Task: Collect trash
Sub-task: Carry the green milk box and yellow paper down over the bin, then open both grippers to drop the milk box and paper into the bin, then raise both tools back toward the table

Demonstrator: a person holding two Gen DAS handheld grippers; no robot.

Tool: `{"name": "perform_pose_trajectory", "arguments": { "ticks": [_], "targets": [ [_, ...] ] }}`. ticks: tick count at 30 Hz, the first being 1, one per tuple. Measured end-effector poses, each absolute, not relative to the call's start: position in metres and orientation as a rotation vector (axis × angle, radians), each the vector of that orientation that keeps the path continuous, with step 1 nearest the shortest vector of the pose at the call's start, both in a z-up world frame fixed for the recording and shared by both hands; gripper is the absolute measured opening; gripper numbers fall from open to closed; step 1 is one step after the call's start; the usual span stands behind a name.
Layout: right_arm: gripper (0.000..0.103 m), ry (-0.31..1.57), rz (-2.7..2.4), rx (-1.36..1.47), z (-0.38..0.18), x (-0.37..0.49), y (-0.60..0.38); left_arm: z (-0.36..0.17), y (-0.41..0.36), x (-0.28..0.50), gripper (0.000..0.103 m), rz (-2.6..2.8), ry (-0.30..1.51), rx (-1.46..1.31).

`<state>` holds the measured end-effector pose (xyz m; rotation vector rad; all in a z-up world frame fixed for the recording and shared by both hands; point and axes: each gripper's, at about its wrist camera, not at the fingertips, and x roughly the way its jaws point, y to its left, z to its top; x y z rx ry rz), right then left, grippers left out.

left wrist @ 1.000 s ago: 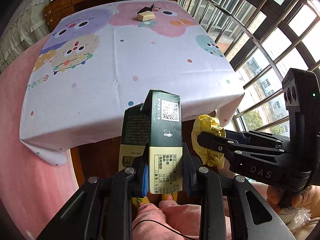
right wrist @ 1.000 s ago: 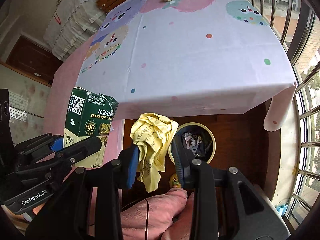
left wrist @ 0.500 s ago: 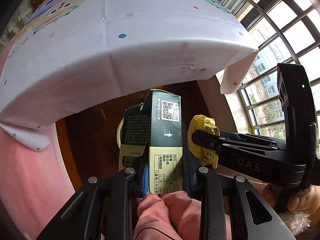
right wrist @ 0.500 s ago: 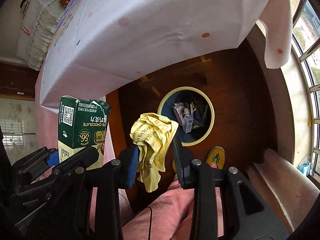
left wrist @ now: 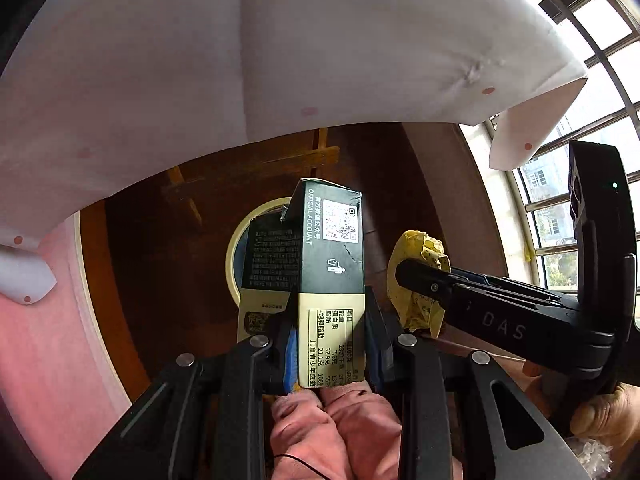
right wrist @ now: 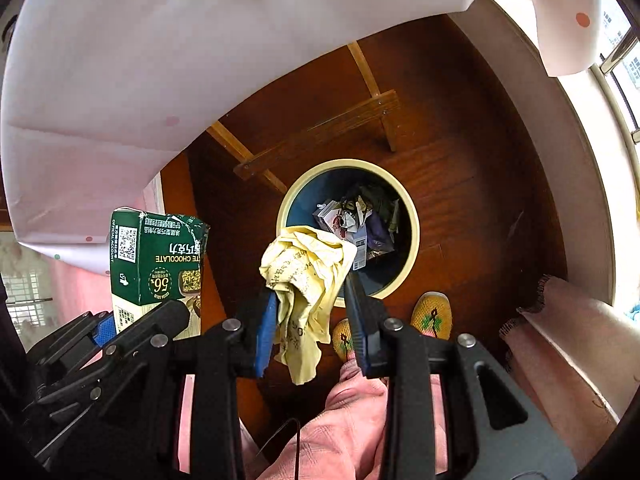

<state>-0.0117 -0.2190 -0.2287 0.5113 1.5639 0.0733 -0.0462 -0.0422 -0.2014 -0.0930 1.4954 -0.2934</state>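
Gripping a dark green chocolate carton (left wrist: 330,280) between its blue-padded fingers, the left gripper (left wrist: 331,354) holds the box upright, its torn top end pointing away from the camera and its nutrition panel facing the lens. In the left wrist view the carton covers much of the round cream-rimmed trash bin (left wrist: 234,258) that stands on the dark wooden floor (left wrist: 152,248) below. The right gripper (right wrist: 311,320) is clenched on a crumpled yellow wrapper (right wrist: 306,272), which bulges above the fingers and hangs down between them. Seen from the right wrist, the wrapper sits over the near left rim of the bin (right wrist: 412,216), whose blue inside already holds cartons and scraps of paper. The two grippers are side by side, the carton left of the wrapper. A white dotted tablecloth (right wrist: 200,60) overhangs the scene, and pink trouser legs (right wrist: 352,428) and yellow slippers (right wrist: 434,316) show beneath the tools.
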Motion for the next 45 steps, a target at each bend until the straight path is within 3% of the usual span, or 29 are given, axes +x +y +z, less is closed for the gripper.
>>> {"name": "perform_pose_trajectory", "arguments": {
  "ticks": [13,15,17,20,28,31,36,37,40,45],
  "targets": [
    [0.029,1.578,0.015,0.546,-0.31,-0.01,-0.229,-0.266,-0.052,-0.038,0.027,-0.307,1.528,-0.046],
    [0.029,1.584,0.016,0.545,-0.314,-0.009,-0.23,-0.269,-0.051,-0.036,0.035,-0.306,1.537,-0.05],
    [0.03,1.59,0.025,0.548,-0.317,-0.008,-0.229,-0.272,-0.048,-0.034,0.051,-0.306,1.54,-0.066],
    [0.03,1.596,0.045,0.539,-0.319,-0.006,-0.225,-0.276,-0.041,-0.034,0.067,-0.29,1.533,-0.077],
    [0.034,1.599,0.084,0.512,-0.317,0.005,-0.212,-0.272,-0.028,-0.035,0.068,-0.248,1.506,-0.098],
    [0.039,1.594,0.091,0.506,-0.312,0.007,-0.21,-0.267,-0.025,-0.034,0.068,-0.235,1.492,-0.109],
    [0.066,1.575,0.088,0.481,-0.305,0.01,-0.209,-0.263,-0.017,-0.031,0.068,-0.212,1.496,-0.148],
    [0.066,1.571,0.085,0.475,-0.302,0.011,-0.209,-0.262,-0.015,-0.031,0.07,-0.206,1.497,-0.153],
    [0.069,1.56,0.077,0.45,-0.293,0.01,-0.209,-0.259,-0.009,-0.03,0.092,-0.181,1.499,-0.15],
    [0.071,1.542,0.07,0.418,-0.271,0.007,-0.209,-0.244,-0.002,-0.032,0.094,-0.135,1.495,-0.108]
  ]
}}
